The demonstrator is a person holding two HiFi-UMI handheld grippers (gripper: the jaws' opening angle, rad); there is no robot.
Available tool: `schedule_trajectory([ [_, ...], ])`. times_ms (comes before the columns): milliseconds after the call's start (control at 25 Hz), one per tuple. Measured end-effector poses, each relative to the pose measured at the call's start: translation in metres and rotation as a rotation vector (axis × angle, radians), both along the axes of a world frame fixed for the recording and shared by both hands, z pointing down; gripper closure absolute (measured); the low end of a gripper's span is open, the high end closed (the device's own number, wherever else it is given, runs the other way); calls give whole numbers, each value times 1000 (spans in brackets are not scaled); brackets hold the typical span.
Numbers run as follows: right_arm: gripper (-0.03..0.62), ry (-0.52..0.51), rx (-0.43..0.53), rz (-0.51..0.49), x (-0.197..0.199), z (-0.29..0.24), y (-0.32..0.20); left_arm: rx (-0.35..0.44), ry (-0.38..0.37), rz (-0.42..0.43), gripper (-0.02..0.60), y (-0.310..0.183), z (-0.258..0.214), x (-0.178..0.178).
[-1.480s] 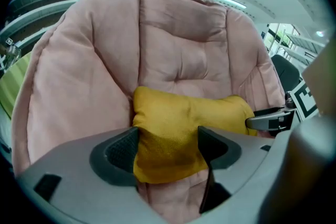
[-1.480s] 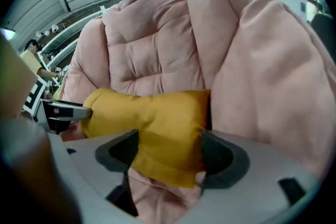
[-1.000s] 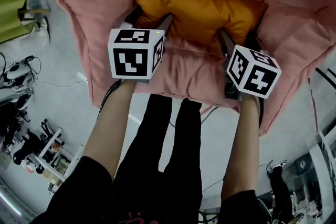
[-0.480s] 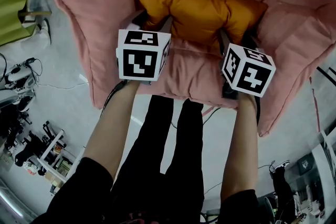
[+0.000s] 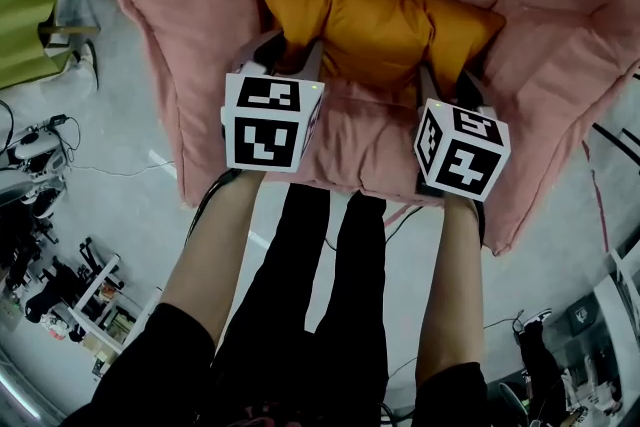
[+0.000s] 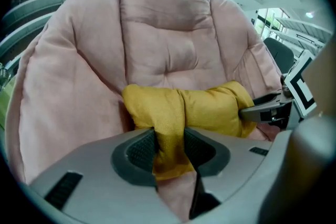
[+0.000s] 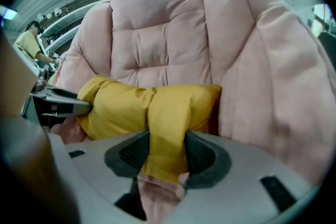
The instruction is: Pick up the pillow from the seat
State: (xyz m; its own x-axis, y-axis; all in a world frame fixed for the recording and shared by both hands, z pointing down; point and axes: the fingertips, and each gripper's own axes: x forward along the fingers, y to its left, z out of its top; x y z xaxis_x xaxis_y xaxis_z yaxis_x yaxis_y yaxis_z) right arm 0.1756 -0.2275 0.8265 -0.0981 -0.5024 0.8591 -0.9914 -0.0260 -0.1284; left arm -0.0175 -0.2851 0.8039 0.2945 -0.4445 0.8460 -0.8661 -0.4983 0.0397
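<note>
- We logged one mustard-yellow padded fabric pillow lying on a pink quilted seat.
- Left gripper: jaws were closing, pinching its left end.
- Right gripper: jaws were closing, pinching its right end.

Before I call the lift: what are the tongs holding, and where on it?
The yellow pillow: left tongs pinch it near its left end, right tongs near its right end, jaws of both closing.

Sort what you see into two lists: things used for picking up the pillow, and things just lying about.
In the job: pillow, seat, left gripper, right gripper (both closing, pinching the pillow).
Lying about: green pad, rack, office chair.
</note>
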Motion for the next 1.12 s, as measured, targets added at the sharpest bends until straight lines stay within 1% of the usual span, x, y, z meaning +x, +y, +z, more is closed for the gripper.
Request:
schedule_trajectory([
  [440, 376, 28, 46, 26, 1, -31, 14, 42, 21, 2, 425, 10, -29, -1],
  [720, 375, 52, 97, 26, -3, -56, 13, 80, 42, -6, 425, 10, -52, -7],
  [920, 376, 52, 137, 34, -7, -80, 11, 120, 49, -6, 425, 8, -79, -10],
  [1120, 375, 66, 185, 40, -9, -111, 10, 165, 74, -9, 426, 8, -110, -13],
])
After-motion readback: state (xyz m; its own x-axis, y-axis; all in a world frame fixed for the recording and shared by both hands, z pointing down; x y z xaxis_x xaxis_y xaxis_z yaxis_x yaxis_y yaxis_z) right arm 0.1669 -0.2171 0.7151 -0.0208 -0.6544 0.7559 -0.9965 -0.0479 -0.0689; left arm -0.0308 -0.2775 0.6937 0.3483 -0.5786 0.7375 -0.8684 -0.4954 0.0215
